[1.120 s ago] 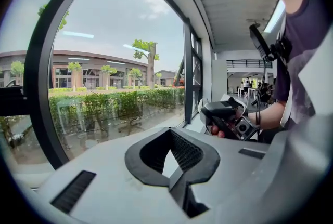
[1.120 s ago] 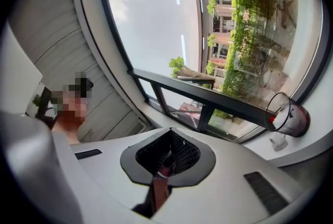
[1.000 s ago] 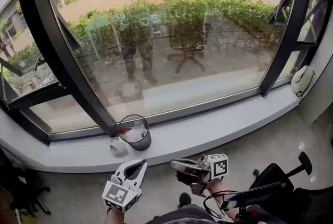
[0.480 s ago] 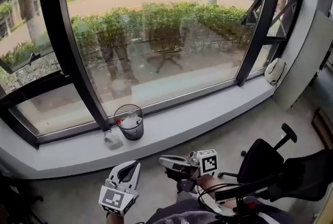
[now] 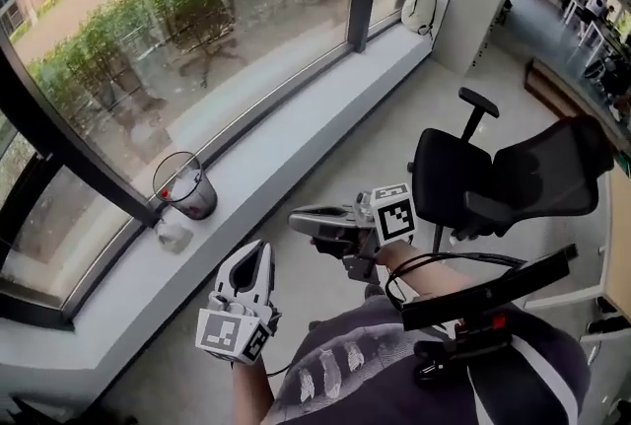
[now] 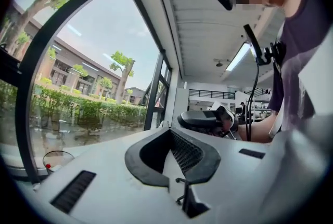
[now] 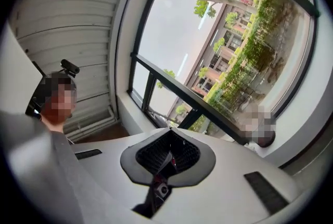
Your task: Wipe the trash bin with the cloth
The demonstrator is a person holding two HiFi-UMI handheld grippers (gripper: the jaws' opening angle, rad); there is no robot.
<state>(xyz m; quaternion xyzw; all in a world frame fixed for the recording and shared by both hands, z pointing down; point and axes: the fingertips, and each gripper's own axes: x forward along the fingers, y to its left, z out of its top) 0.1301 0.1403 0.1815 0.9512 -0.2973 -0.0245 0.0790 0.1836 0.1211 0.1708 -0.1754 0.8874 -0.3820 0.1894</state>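
Both waist-high (closed, empty): left tool (image 5: 257, 249), right tool (image 5: 295, 217).

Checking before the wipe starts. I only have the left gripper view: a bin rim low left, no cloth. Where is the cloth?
Observer: Head view shows the cloth lying crumpled on the window sill, beside the trash bin, on the person's side of it.
Operator: Right gripper carrying anything?
Observer: No. In the right gripper view, the right gripper has its jaws shut with nothing between them.
Operator: Are we at the sill?
Observer: No. In the head view the left gripper and the right one hang over the floor, apart from the sill and the bin.
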